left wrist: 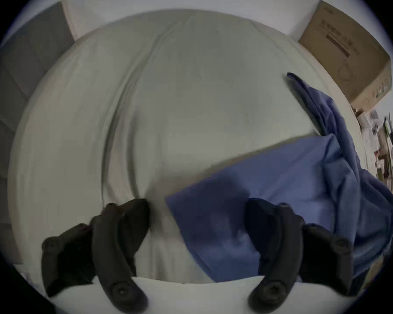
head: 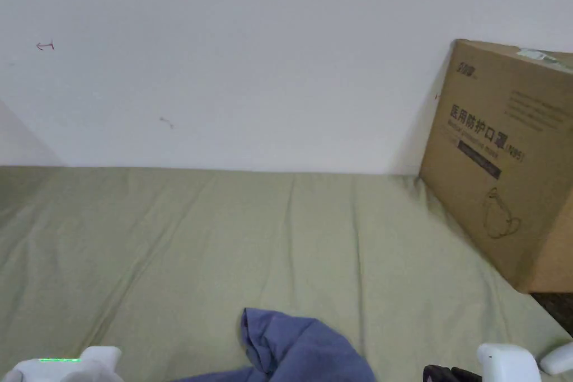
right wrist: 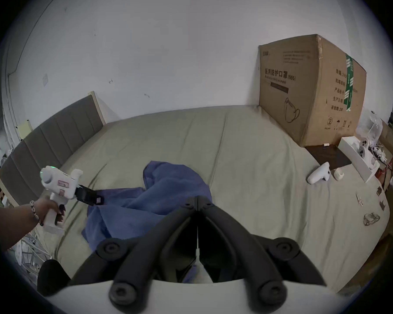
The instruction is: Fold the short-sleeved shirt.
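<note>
Head view: the blue shirt [head: 296,347] lies bunched at the near edge of the green-sheeted bed [head: 224,243], not yet folded; a cardboard box [head: 503,165] stands at the right.

Left gripper view: the left tool [left wrist: 197,223] is spread wide over a flat corner of the shirt, gripping nothing.

Right gripper view: the right tool [right wrist: 197,200] is pressed together; whether it pinches cloth cannot be told. A white controller [right wrist: 319,172] lies well clear.

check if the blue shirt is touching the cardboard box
Apart. The right gripper view shows bare green sheet between the blue shirt and the cardboard box.
</note>
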Action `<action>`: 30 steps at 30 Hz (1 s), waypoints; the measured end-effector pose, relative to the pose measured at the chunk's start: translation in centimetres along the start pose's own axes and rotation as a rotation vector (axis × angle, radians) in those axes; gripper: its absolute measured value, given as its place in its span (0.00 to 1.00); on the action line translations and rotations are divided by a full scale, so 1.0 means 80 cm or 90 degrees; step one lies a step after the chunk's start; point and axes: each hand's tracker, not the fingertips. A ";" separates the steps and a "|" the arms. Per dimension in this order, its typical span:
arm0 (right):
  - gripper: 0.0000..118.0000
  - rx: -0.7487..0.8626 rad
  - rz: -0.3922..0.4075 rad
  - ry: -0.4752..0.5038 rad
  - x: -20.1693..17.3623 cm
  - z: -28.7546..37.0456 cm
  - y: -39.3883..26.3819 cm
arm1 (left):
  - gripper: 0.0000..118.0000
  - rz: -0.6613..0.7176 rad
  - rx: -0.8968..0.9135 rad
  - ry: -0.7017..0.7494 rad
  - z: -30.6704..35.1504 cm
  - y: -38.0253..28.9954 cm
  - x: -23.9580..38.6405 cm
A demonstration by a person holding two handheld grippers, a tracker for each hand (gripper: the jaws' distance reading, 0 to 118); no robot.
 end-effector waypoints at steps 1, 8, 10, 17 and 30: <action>0.00 -0.004 0.000 0.003 0.001 -0.007 0.001 | 0.16 0.003 0.030 -0.002 0.014 0.001 -0.002; 0.00 -0.081 -0.034 0.065 0.023 -0.117 0.039 | 0.00 0.097 0.159 -0.108 0.165 -0.031 -0.012; 0.00 -0.109 -0.060 0.052 0.028 -0.167 0.056 | 0.00 0.104 0.184 -0.117 0.202 -0.047 -0.004; 0.80 -0.344 -0.089 0.023 0.036 -0.340 0.066 | 0.00 0.096 0.186 -0.118 0.227 -0.077 0.005; 0.00 -0.240 0.040 0.070 0.043 -0.289 0.091 | 0.00 0.111 0.229 -0.090 0.238 -0.088 0.014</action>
